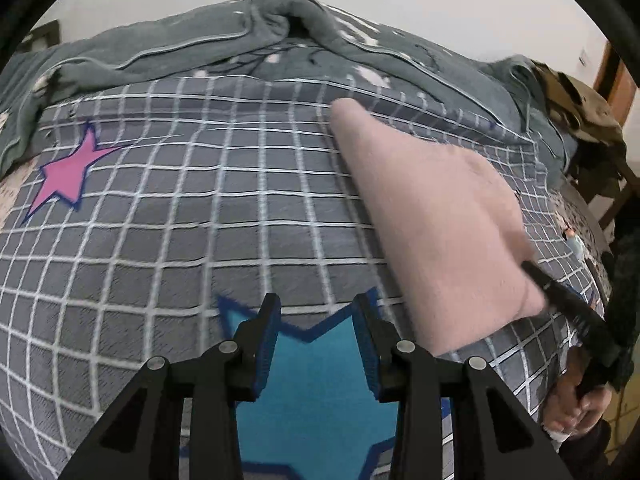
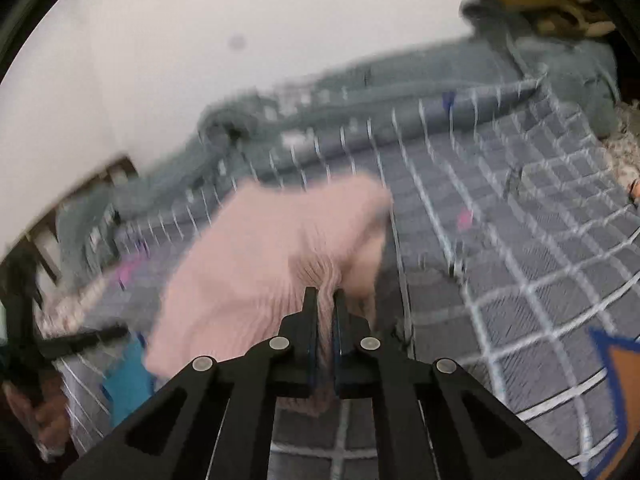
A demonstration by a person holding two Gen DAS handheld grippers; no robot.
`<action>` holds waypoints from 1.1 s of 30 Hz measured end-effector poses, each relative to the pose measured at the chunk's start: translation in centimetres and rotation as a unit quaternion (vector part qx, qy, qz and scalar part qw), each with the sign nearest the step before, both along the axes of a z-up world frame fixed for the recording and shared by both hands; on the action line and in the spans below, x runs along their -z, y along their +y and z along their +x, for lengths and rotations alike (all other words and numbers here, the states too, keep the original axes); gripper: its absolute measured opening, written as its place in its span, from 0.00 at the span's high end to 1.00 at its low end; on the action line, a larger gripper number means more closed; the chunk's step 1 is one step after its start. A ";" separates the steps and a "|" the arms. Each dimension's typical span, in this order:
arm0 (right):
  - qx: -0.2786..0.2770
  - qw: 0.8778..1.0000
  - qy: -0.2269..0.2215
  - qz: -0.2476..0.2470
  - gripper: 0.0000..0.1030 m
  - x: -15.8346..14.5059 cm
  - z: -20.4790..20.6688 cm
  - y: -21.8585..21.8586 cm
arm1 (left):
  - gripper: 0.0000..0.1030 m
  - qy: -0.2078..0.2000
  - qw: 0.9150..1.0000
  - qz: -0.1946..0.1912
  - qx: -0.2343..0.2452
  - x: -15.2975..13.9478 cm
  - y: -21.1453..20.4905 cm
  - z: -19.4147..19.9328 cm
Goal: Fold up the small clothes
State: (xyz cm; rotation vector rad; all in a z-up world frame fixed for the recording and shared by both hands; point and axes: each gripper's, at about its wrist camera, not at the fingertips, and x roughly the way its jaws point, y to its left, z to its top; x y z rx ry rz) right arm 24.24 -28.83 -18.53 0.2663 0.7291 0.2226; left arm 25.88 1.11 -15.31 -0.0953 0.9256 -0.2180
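Observation:
A small pink knitted garment (image 1: 436, 216) is lifted off the grey checked bedsheet (image 1: 200, 208), hanging at the right of the left wrist view. My right gripper (image 2: 325, 300) is shut on a bunched edge of this pink garment (image 2: 260, 264) and holds it above the bed; that view is blurred by motion. The right gripper also shows in the left wrist view (image 1: 536, 276), at the garment's lower right edge. My left gripper (image 1: 316, 312) is open and empty, low over a blue star print (image 1: 316, 380), left of the garment.
A rumpled grey-green quilt (image 1: 200, 52) lies along the far side of the bed by the white wall. A pink star print (image 1: 66, 172) marks the sheet at left. A wooden chair with olive clothing (image 1: 576, 108) stands at the right.

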 end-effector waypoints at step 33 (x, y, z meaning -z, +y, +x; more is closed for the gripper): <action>-0.010 0.999 0.020 -0.034 0.60 -2.5 8.7 -1.0 | 0.28 -0.015 0.991 -0.094 0.098 -1.6 -4.5 5.9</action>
